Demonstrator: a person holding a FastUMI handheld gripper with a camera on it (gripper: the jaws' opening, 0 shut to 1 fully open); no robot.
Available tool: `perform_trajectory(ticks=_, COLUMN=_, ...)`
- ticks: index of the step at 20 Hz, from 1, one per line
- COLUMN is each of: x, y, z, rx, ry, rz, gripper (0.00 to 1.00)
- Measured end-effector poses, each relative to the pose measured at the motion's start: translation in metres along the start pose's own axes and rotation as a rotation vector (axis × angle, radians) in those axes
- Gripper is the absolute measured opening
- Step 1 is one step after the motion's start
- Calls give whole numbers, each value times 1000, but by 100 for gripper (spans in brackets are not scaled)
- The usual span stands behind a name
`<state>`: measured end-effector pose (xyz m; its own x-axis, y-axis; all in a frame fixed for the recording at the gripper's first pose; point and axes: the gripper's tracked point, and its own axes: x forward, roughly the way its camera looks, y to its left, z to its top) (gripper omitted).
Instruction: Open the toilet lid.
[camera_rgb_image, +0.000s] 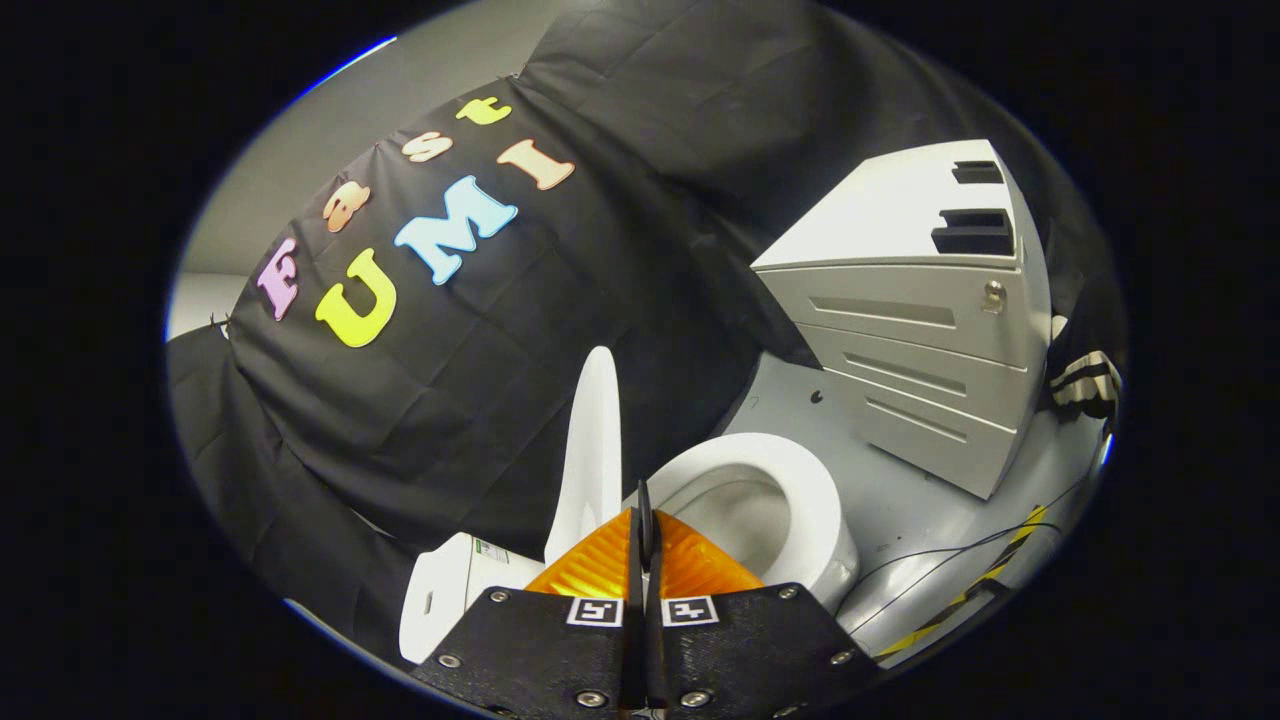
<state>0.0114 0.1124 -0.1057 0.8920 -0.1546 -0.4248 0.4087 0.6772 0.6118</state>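
Jaws (645, 545) pressed together, nothing pinched between them. Toilet lid (592, 450) already stands upright, just beyond the fingertips and slightly left, leaning back toward the tank (445, 590). Bowl (800, 500) is exposed just right of the fingers, seat ring down. White drawer cabinet (920, 330) sits further right on the floor. Task looks essentially done; what's left is probably just backing away.
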Motion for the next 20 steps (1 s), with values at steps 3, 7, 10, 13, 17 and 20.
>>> perform_trajectory(ticks=3, x=-6, y=18, z=4, rx=-38, ry=-13, rz=21, gripper=0)
perform_trajectory(ticks=7, x=-12, y=38, z=5, rx=-87, ry=-27, rz=45, gripper=0)
perform_trajectory(ticks=10, x=-20, y=61, z=5, rx=-137, ry=-52, rz=72, gripper=0)
perform_trajectory(ticks=13, x=-25, y=85, z=4, rx=-189, ry=-65, rz=86, gripper=0)
perform_trajectory(ticks=17, x=-34, y=116, z=1, rx=-291, ry=-88, rz=105, gripper=0)
perform_trajectory(ticks=20, x=-41, y=141, z=-4, rx=-334, ry=-100, rz=132, gripper=0)
